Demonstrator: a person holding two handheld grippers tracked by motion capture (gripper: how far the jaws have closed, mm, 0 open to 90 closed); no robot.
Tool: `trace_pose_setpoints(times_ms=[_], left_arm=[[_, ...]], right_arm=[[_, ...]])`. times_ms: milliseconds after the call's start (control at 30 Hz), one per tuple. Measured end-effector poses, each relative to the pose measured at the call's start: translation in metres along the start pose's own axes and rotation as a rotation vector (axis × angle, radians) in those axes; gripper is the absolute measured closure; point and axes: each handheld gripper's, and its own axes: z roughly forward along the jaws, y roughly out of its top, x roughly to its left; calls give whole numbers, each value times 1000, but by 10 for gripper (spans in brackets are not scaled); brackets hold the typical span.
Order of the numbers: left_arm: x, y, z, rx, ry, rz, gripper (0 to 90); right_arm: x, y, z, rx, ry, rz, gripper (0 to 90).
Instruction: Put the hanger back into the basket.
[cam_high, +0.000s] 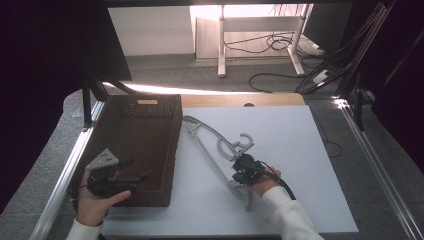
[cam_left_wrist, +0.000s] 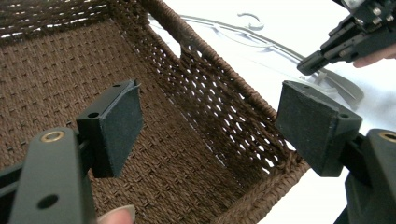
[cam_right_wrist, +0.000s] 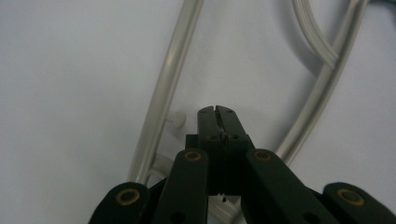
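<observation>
A brown woven basket (cam_high: 172, 150) stands on the left of the white table (cam_high: 300, 165). Pale grey plastic clothes hangers (cam_high: 210, 145) lie overlapped beside it on the right. My left gripper (cam_high: 136, 172) hovers open over the basket's near end, and its wide-apart pads (cam_left_wrist: 121, 121) frame the basket's inner wall (cam_left_wrist: 210, 93) with nothing between them. My right gripper (cam_high: 239, 167) is low over the hangers' near part. Its jaws (cam_right_wrist: 215, 112) are shut together between a hanger's straight bar (cam_right_wrist: 173, 60) and curved arm, and no part is visibly clamped. The right gripper (cam_left_wrist: 310, 63) also appears in the left gripper view.
Metal rails (cam_high: 65, 170) run along both sides of the table. Beyond the far edge are a floor with cables (cam_high: 280, 42) and a white desk frame (cam_high: 222, 45). Bare white tabletop lies to the right of the hangers.
</observation>
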Motion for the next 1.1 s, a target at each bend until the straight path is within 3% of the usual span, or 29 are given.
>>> trace_pose_setpoints(times_ms=[500,700,900,1100], left_arm=[[0,-2,4,15,-5,2,226],[-2,-1,5,19,-6,7,226],[0,-2,5,22,-3,4,227],[-1,-1,5,20,-5,5,228]], right_arm=[[13,-18,2,30,37,-20,898],[22,-39,-9,30,49,-25,898],[36,-61,-21,54,48,-69,898],[45,-81,-31,57,59,-68,898]])
